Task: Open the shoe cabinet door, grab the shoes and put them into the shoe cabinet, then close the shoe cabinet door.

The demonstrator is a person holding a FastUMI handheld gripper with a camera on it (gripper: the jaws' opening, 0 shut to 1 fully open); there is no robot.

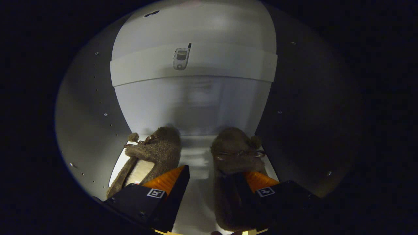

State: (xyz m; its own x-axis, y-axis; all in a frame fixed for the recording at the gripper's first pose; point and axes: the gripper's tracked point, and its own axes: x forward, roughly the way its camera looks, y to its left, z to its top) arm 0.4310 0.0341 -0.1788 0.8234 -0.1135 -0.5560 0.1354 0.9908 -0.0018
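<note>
- Gripper (209, 182): your fingers stand apart, empty, lower centre of the frame.
- Left slipper (153, 153), right slipper (233, 153): on the cabinet shelf (196, 156), toes pointing inward, flanking your fingers.
- Judgement: withdraw straight back.

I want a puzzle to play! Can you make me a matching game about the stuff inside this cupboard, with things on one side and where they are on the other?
Things:
1. left slipper
2. right slipper
3. phone
4. claw

Places or states:
A. up on the shelf above the slippers
B. beside the left cabinet wall, ahead of the left finger
C. open, holding nothing
D. reaching back beside the right finger

Pairs: 1-B, 2-D, 3-A, 4-C
</note>
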